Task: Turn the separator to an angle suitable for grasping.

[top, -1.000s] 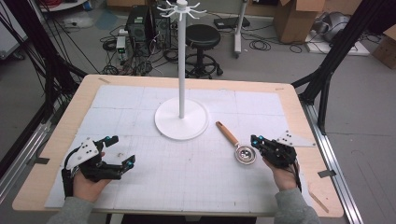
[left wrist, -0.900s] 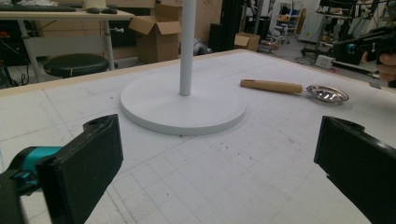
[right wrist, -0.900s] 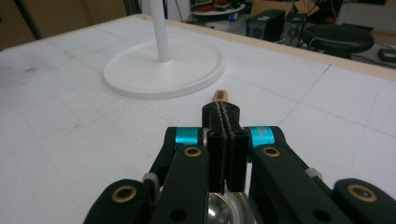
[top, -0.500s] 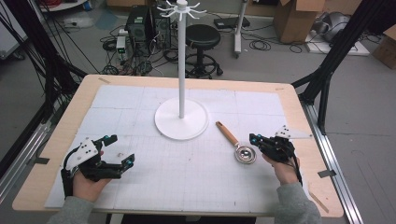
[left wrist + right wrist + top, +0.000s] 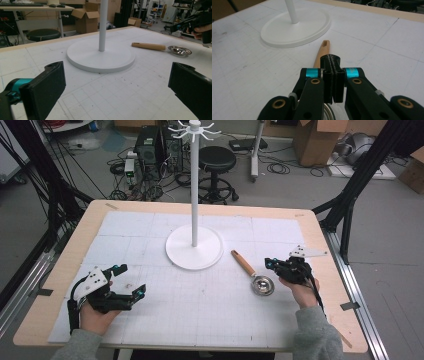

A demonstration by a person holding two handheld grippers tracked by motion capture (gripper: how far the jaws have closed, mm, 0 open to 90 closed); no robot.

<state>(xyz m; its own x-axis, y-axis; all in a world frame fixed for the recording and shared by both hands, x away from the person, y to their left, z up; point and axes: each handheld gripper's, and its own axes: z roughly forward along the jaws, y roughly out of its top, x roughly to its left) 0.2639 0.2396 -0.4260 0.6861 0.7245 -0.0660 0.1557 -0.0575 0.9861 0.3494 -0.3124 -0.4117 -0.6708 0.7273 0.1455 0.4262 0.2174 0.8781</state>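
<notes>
Hovering with jaws pressed together, empty, right gripper (image 5: 272, 264) having drifted rightward off the wooden-handled metal strainer (image 5: 253, 275) lying right of the white stand base (image 5: 194, 251); left gripper (image 5: 131, 281) resting, jaws apart.

I'm working in a lab or robotics workshop. My worktop (image 5: 60, 270) is a plywood board under a white gridded mat (image 5: 200, 305), framed by black aluminium struts (image 5: 350, 195). Behind it, on a bare grey floor, computer towers (image 5: 150, 145) stand among tangled cables (image 5: 125, 190), with a black stool (image 5: 217, 160) and open cardboard boxes (image 5: 315, 140) nearby.
</notes>
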